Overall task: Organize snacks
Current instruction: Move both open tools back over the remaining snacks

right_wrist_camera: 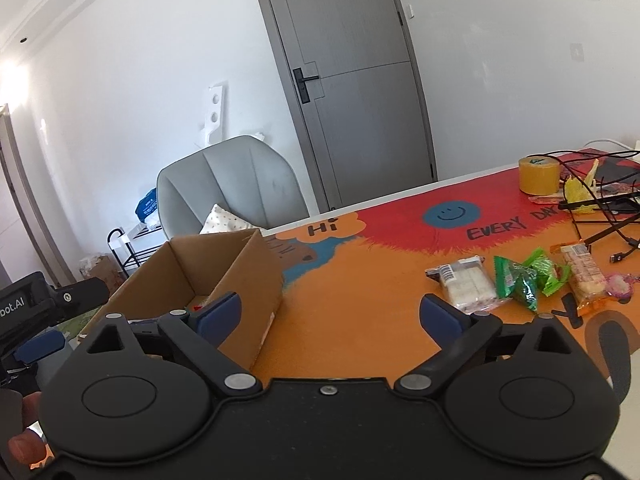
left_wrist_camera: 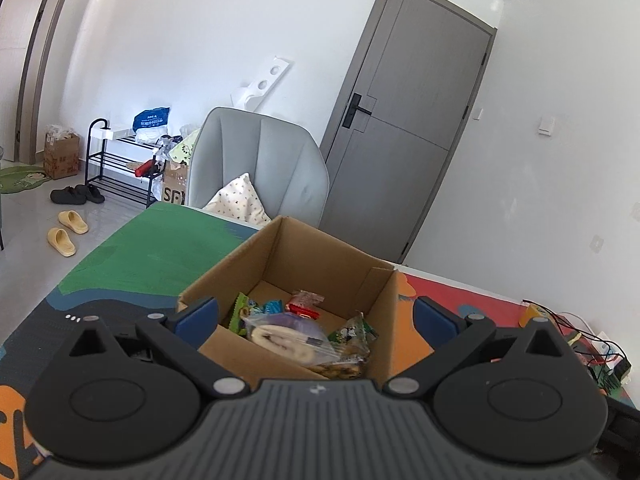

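A wide table covered by a colourful mat (right_wrist_camera: pixel 360 300) is filling both views, and an open cardboard box (right_wrist_camera: pixel 244 280) is standing on it toward its left part, already holding several packets: a clear-wrapped roll cake (left_wrist_camera: pixel 280 336), a green packet (left_wrist_camera: pixel 352 334) and a red one (left_wrist_camera: pixel 302 310) among them. The left gripper (left_wrist_camera: pixel 316 316) is hanging just in front of the box with its jaws spread wide and nothing between them, looking down into the carton. The right gripper (right_wrist_camera: pixel 330 314) is also standing wide open and empty, pointing over bare orange mat with the box's right wall just to its left. The snacks not yet boxed are lying ahead and to the right of the right gripper: a white wafer packet (right_wrist_camera: pixel 464 282) nearest, then crumpled green packets (right_wrist_camera: pixel 524 278), then an orange-edged biscuit bar (right_wrist_camera: pixel 584 280) and a small pink sweet (right_wrist_camera: pixel 620 284). The wafer packet's long axis is running away from the gripper and slightly to the right. The right hand looks plainly nearer to this row, so the next pick would probably fall to it, swinging right and forward. A roll of tape (right_wrist_camera: pixel 538 176) and tangled cables (right_wrist_camera: pixel 600 208) are sitting farther back.
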